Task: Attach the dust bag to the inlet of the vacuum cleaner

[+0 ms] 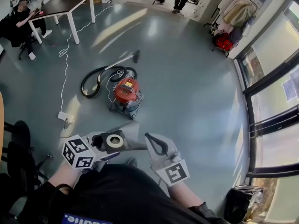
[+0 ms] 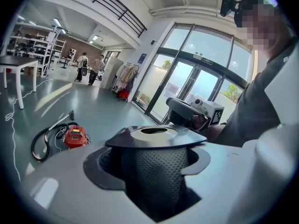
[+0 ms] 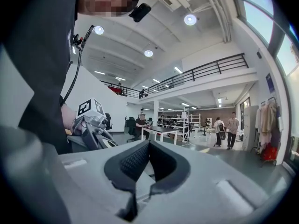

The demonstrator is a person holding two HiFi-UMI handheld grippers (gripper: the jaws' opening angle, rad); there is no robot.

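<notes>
The left gripper [image 1: 106,149] has its jaws clamped on the dust bag [image 1: 114,141], held low in front of the person's body. In the left gripper view the bag's [image 2: 156,136] flat dark collar lies across the top of the jaws, its pale ring and round opening facing up. The right gripper [image 1: 158,146] is just beside it, apart from the bag. Its jaws are pressed together with nothing between them, as the right gripper view [image 3: 147,158] shows.

The red vacuum [image 1: 126,94] stands on the grey floor [image 1: 187,69], well ahead of both grippers. Its black hose [image 1: 93,80] curls on the floor beside it. A white cable [image 1: 64,73] runs across the floor to a power strip [image 1: 65,117] near the vacuum.
</notes>
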